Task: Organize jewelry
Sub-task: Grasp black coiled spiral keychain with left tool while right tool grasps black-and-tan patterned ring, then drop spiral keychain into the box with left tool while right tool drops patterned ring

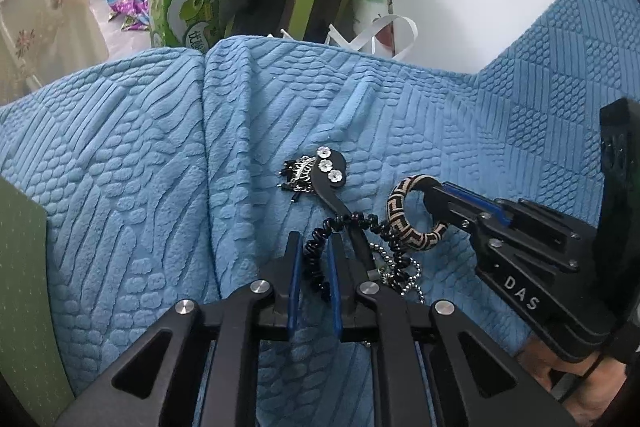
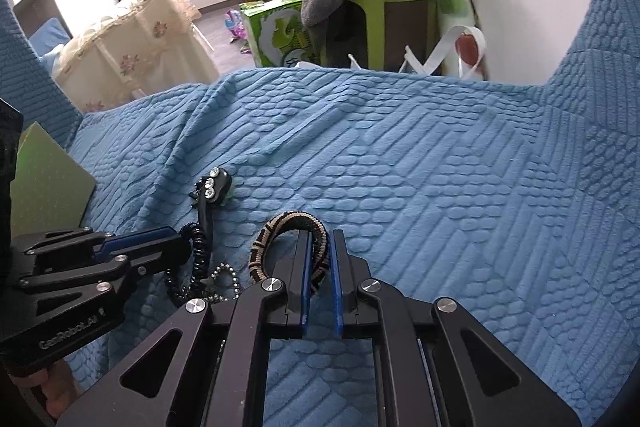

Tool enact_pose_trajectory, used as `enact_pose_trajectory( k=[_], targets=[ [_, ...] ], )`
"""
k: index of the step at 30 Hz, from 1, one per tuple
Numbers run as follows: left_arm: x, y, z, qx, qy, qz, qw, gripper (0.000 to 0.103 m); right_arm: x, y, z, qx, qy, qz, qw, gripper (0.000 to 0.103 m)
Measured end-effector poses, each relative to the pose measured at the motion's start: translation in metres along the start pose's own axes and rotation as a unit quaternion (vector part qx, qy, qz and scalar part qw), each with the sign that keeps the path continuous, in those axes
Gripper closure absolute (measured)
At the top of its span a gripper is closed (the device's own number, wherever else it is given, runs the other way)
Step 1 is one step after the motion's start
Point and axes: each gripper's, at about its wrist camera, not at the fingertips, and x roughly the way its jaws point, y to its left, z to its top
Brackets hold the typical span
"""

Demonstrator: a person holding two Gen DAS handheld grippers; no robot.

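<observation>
on the blue quilted cover [image 2: 420, 163], jewelry is gripped by both tools.
the woven bangle [image 2: 288, 243] is pinched by the right gripper [image 2: 320, 251]; the black spiral cord [image 1: 316, 251] is clamped by the left gripper [image 1: 314, 255], near a rhinestone hair clip [image 1: 330, 173] and a ball chain [image 1: 404, 275].

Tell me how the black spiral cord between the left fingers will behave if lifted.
The spiral cord will probably stretch and sag, since its coils lie loosely curved. It looks light. It may drag the ball chain lying across it on the blue blanket.
</observation>
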Motion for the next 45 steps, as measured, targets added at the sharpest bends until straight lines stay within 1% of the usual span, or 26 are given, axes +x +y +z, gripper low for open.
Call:
enact_pose_trajectory(
  k=[2, 4, 7, 9, 10, 13, 16, 20, 25, 27, 28, 33, 37, 40, 45],
  targets=[
    [0.001, -0.004, -0.001, 0.008, 0.000, 0.007, 0.9999, 0.096, -0.003, -0.001, -0.001, 0.005, 0.002, -0.001, 1.000, 0.097],
    [0.001, -0.009, -0.002, 0.018, 0.001, 0.014, 0.9997, 0.096, -0.007, -0.001, -0.001, 0.011, 0.002, 0.000, 1.000, 0.097],
    [-0.002, -0.011, -0.004, 0.018, 0.001, 0.015, 0.9997, 0.096, -0.016, 0.000, -0.001, 0.014, -0.006, -0.002, 1.000, 0.097],
    [-0.008, -0.013, -0.006, 0.016, -0.004, 0.011, 0.9998, 0.096, -0.023, -0.001, -0.002, 0.023, -0.010, 0.006, 1.000, 0.097],
    [-0.012, -0.013, -0.006, 0.015, -0.007, 0.010, 0.9998, 0.096, -0.027, -0.002, -0.003, 0.029, -0.012, 0.010, 0.999, 0.097],
    [-0.026, -0.013, -0.009, 0.012, -0.014, 0.009, 0.9998, 0.096, -0.039, -0.001, -0.008, 0.031, -0.018, 0.002, 0.999, 0.097],
    [-0.042, -0.012, -0.014, 0.008, -0.020, 0.005, 0.9998, 0.096, -0.053, -0.005, -0.016, 0.057, -0.020, 0.023, 0.998, 0.097],
    [-0.062, -0.012, -0.024, 0.002, -0.026, 0.004, 0.9997, 0.096, -0.073, 0.000, -0.027, 0.062, -0.030, 0.027, 0.997, 0.097],
    [-0.088, -0.010, -0.039, -0.005, -0.037, 0.007, 0.9993, 0.096, -0.090, 0.019, -0.043, 0.045, -0.035, 0.016, 0.998, 0.097],
    [-0.097, -0.009, -0.045, -0.007, -0.040, 0.006, 0.9992, 0.096, -0.098, 0.029, -0.053, 0.032, -0.038, 0.000, 0.999, 0.097],
    [-0.102, -0.009, -0.048, -0.008, -0.040, 0.008, 0.9991, 0.096, -0.099, 0.030, -0.055, 0.031, -0.039, -0.001, 0.999, 0.097],
    [-0.120, -0.004, -0.060, -0.013, -0.038, 0.008, 0.9992, 0.096, -0.109, 0.032, -0.072, 0.052, -0.034, 0.000, 0.998, 0.097],
    [-0.135, -0.001, -0.065, -0.023, -0.038, 0.005, 0.9990, 0.096, -0.124, 0.036, -0.072, 0.054, -0.042, -0.010, 0.998, 0.097],
    [-0.152, 0.002, -0.061, -0.026, -0.045, 0.004, 0.9986, 0.096, -0.135, 0.039, -0.066, 0.061, -0.045, -0.007, 0.997, 0.097],
    [-0.190, 0.009, -0.046, -0.029, -0.066, 0.003, 0.9974, 0.096, -0.166, 0.048, -0.040, 0.080, -0.071, -0.001, 0.994, 0.097]
  ],
)
